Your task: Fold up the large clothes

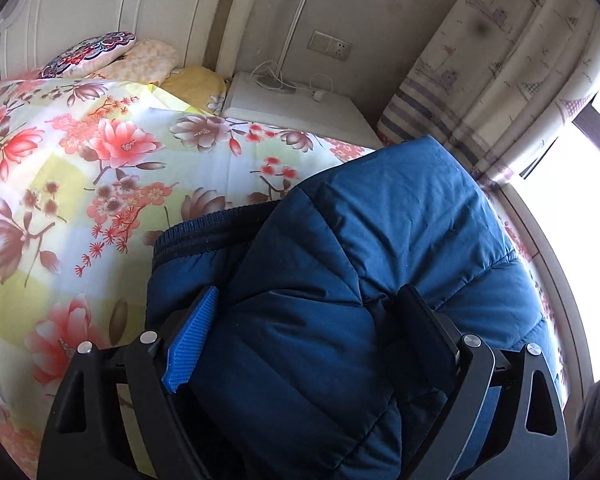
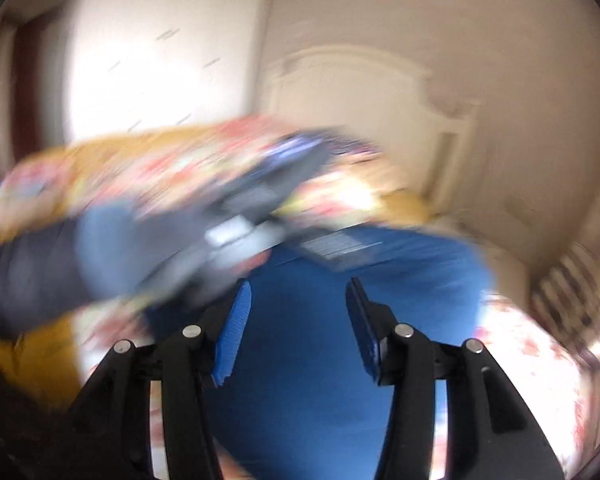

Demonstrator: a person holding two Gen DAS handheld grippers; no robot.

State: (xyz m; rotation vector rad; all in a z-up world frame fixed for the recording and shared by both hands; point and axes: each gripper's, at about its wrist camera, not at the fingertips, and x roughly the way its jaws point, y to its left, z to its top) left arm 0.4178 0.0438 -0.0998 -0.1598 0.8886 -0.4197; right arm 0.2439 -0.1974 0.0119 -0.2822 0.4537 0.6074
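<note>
- I am holding my left hand-held gripper (image 1: 306, 322) over a blue padded jacket (image 1: 380, 240) that is lying in a folded bundle on the bed.
- Its jaws are standing wide, one on each side of a thick fold of the jacket; the ribbed blue pad (image 1: 192, 340) on one finger is sitting just beside the cloth, and I cannot tell whether the other finger is touching it.
- The jacket's dark ribbed hem (image 1: 204, 236) is facing the flowered bedspread (image 1: 100, 152), which is covering the bed under the bundle.
- Beyond the bed, a white bedside cabinet (image 1: 284, 100) is carrying a lamp base and a cable, with a patterned curtain (image 1: 500, 80) to its side.
- My right hand-held gripper (image 2: 299, 300) is hanging above the same blue jacket (image 2: 300, 360), its jaws partly open with nothing between the pads.
- That view is heavily blurred; a sleeved arm (image 2: 60, 256) is reaching across it above the jacket, and what it is carrying I cannot make out.
</note>
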